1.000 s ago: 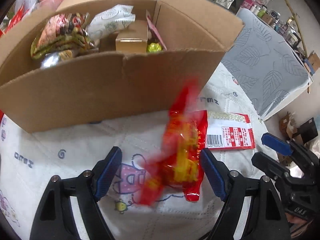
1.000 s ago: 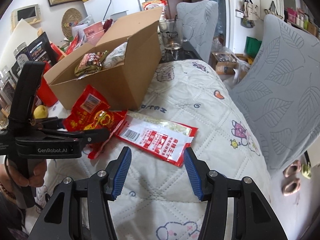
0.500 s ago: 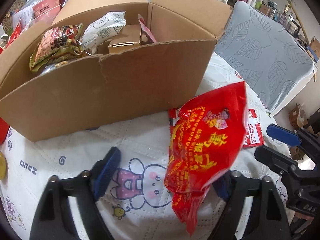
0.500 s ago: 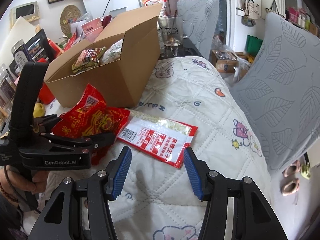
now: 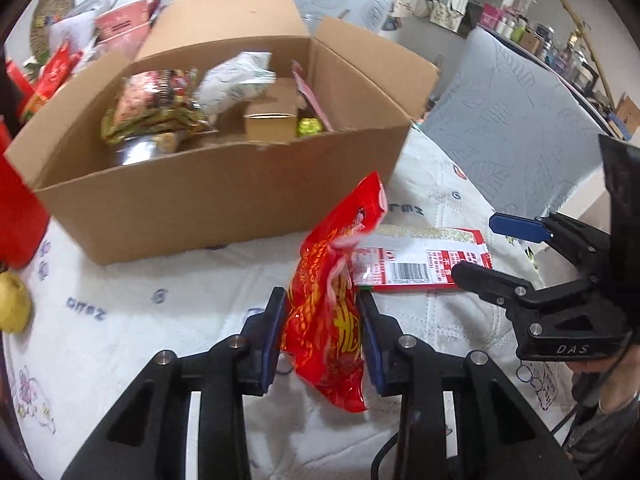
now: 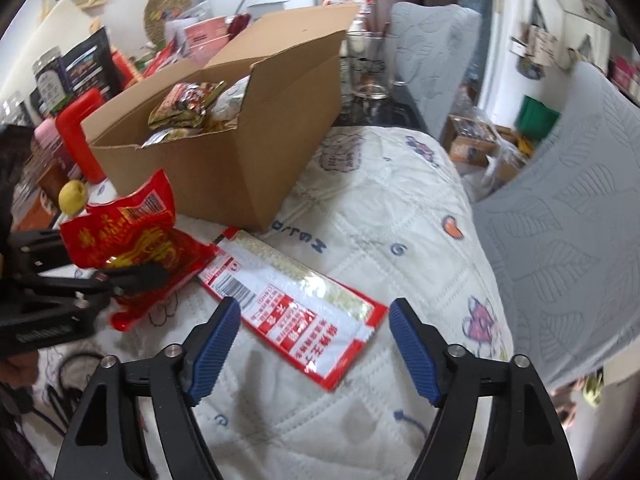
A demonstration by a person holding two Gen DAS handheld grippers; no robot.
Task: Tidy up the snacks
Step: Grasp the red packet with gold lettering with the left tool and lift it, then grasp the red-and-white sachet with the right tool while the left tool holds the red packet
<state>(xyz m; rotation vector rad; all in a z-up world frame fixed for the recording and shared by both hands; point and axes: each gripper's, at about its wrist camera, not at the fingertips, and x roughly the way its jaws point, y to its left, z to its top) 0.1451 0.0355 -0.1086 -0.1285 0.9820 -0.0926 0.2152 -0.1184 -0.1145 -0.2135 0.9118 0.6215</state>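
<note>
While left tool [image 5: 322, 322] clamps red packet [image 5: 332, 312], right view shows glass [image 6: 370, 66].

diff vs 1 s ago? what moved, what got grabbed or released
The left hand-held gripper went from open around the red snack bag to shut on it and lifted it off the quilt, toward the cardboard box. The right hand-held gripper closed in over the white-and-red packet, jaws open, nothing held. Packet, box and its contents stayed put.

A white quilted cover [image 6: 384, 200] carries the cardboard box [image 6: 256, 168], a flat red-and-white packet [image 6: 296, 312] and a yellow fruit [image 5: 12, 304].
</note>
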